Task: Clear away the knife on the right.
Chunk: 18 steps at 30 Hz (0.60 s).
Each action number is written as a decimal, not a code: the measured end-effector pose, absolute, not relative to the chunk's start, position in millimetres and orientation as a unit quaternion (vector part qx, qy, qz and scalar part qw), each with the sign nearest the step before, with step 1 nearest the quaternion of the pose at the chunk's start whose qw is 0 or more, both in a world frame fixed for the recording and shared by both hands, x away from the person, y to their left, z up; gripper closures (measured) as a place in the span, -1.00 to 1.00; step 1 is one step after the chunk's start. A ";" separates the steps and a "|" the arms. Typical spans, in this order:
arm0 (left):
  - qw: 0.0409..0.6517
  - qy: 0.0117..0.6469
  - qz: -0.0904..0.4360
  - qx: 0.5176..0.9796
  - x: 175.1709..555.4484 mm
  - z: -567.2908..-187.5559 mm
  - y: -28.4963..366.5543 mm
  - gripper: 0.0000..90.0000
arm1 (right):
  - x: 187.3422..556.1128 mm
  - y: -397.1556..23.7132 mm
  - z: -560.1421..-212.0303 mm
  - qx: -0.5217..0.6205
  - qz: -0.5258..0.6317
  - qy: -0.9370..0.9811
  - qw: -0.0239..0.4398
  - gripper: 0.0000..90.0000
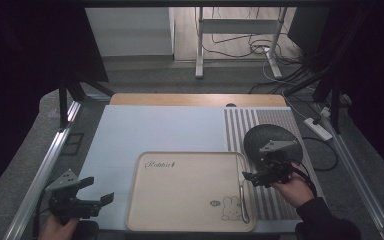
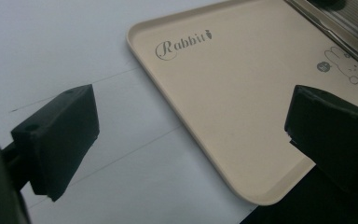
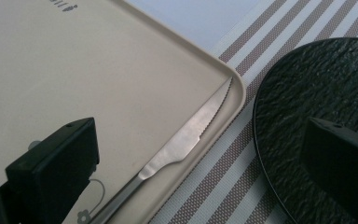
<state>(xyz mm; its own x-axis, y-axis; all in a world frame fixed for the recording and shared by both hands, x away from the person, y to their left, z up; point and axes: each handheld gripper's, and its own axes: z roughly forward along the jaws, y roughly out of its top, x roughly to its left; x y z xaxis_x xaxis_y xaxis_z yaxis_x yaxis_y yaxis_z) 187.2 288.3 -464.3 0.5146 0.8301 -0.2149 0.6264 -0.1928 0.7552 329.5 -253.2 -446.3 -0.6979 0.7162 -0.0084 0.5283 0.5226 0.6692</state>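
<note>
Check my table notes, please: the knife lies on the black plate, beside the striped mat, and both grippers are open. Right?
Not quite. The knife lies in the beige tray, along its edge nearest the striped mat, not on the black plate; the right gripper view shows it. Both grippers are open.

The high view is dim and grainy, its left and right edges sunk in near-black, while the pale mat (image 1: 150, 130) and tray (image 1: 190, 192) catch soft overhead light. Both gripper views are brighter but slightly hazy (the near jaws are soft, out of focus). The knife (image 3: 186, 140) blade carries a mild sheen. Shadows are faint and diffuse.
</note>
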 end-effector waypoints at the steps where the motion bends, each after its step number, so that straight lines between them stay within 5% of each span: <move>1: 0.419 0.477 0.121 0.763 187.2 -464.3 288.4 -0.91 | 328.9 -254.1 -446.5 0.364 0.330 0.859 0.142 -1.00; 18: 0.419 0.478 0.121 0.762 187.3 -464.3 288.4 -0.91 | 315.7 -276.6 -445.0 0.387 0.334 0.846 0.151 -1.00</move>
<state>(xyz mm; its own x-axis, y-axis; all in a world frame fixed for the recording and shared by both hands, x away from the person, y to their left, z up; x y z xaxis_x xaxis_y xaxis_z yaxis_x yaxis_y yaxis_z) 187.3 288.4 -464.3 0.5133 0.8306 -0.2161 0.6280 -0.1919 0.7541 315.7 -276.6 -445.0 -0.6545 0.7561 0.0032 0.5541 0.4768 0.6824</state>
